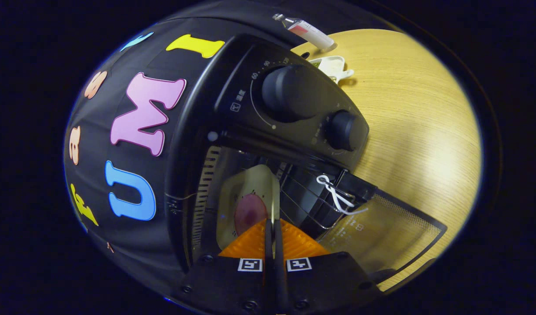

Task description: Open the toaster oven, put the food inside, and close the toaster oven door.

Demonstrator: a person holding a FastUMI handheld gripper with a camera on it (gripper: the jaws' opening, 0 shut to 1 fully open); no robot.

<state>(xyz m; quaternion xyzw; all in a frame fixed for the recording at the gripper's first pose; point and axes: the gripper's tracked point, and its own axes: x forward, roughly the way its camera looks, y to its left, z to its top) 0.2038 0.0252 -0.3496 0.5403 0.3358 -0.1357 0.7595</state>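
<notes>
Gripping plate [250,192] edge, tool [273,238] rolled sideways, fingers pinched narrow, reaching into toaster oven [232,144] past open door [381,232].

**Toaster oven and plated food**

Toaster oven [294,109]: black, two round knobs on its control panel, standing on the wooden counter [416,131]. Door [381,232]: glass, swung fully open, a white cord tied at its hinge end. Wire rack [307,197] visible inside the cavity.

Food [250,212]: a round reddish piece on a pale plate [250,183], at the oven mouth; the plate's edge is pinched between the closed jaws.
</notes>
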